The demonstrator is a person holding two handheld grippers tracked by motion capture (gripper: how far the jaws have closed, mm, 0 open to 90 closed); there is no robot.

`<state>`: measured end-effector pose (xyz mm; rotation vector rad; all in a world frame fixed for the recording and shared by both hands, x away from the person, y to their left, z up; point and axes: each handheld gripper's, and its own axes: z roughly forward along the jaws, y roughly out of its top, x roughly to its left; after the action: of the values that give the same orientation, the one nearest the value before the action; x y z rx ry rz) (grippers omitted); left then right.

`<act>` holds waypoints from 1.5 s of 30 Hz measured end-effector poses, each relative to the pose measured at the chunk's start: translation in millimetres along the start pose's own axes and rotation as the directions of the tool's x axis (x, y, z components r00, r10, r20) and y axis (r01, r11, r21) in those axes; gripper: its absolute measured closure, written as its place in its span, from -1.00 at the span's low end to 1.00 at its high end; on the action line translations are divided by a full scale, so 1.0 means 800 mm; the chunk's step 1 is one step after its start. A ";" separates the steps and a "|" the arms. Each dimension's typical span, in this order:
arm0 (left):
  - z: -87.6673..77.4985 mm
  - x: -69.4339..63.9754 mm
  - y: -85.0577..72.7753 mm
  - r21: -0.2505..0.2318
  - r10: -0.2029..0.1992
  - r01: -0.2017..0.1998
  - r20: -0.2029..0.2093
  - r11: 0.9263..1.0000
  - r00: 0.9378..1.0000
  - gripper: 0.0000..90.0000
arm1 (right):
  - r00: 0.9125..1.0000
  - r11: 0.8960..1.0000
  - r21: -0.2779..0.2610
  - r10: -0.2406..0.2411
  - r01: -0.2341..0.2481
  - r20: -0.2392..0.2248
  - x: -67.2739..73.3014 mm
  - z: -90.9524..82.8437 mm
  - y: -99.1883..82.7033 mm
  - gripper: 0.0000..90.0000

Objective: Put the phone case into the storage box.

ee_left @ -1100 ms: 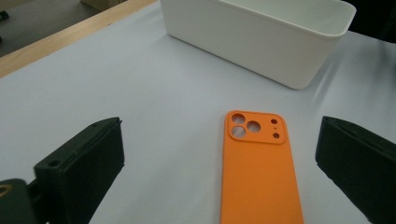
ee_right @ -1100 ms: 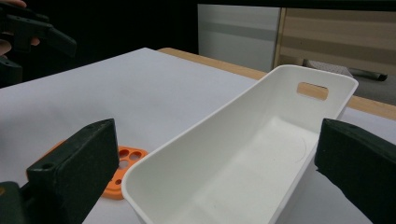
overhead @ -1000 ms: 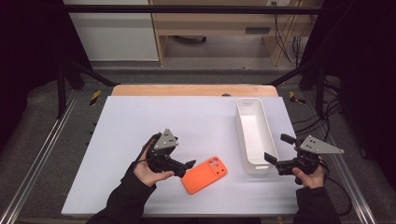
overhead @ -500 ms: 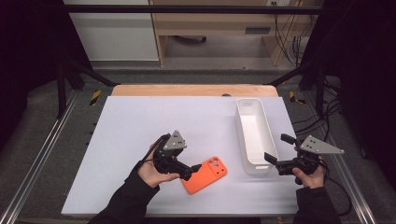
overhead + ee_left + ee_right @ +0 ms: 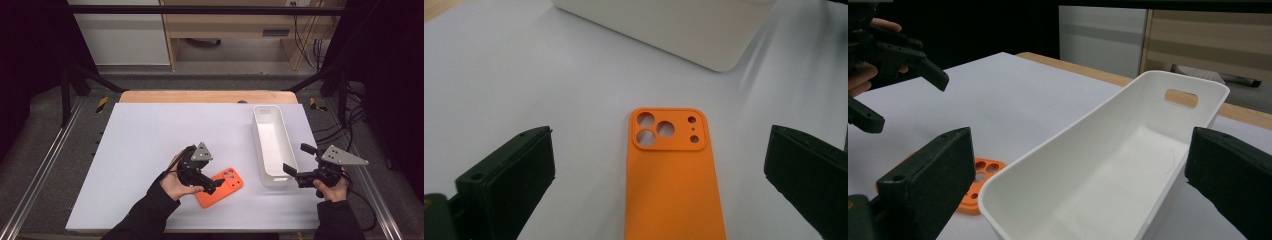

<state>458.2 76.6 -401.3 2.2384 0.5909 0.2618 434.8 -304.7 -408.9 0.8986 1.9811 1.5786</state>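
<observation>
The white desk (image 5: 150, 150) carries all items. A long white bin (image 5: 272, 145) stands upright at the desk's right side, with a handle slot in its far end wall; its interior holds nothing. The left tool (image 5: 216, 184) is released, jaws spread wide, and hovers over the near end of the phone case. The right tool (image 5: 295, 162) is also released, jaws wide apart, positioned at the near end of the bin. The orange phone case (image 5: 220, 187) lies flat on the desk, back side up, camera cutouts toward the bin, just left of the bin's near end.
</observation>
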 end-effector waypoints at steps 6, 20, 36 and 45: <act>0.012 -0.002 -0.007 0.025 -0.013 0.013 0.005 1.000 1.000 -1.00 | 1.000 1.000 0.000 -0.001 0.001 -0.001 0.000 0.000 0.000 -0.99; 0.039 -0.004 -0.021 0.104 -0.018 0.015 0.024 0.994 1.000 -1.00 | 1.000 1.000 0.002 -0.003 0.003 -0.002 0.000 0.001 0.000 -0.99; 0.063 -0.006 -0.032 0.180 -0.015 0.008 0.035 0.984 0.999 -1.00 | 1.000 1.000 0.001 -0.004 0.004 -0.003 0.000 0.001 0.000 -0.99; 0.076 -0.013 -0.038 0.233 -0.002 -0.008 0.040 0.972 0.999 -1.00 | 1.000 1.000 0.003 -0.001 0.001 -0.003 0.001 0.001 0.000 -0.99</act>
<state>461.5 49.4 -464.3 2.4648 0.6236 0.1544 435.0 -303.6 -409.4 0.8968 1.9864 1.5772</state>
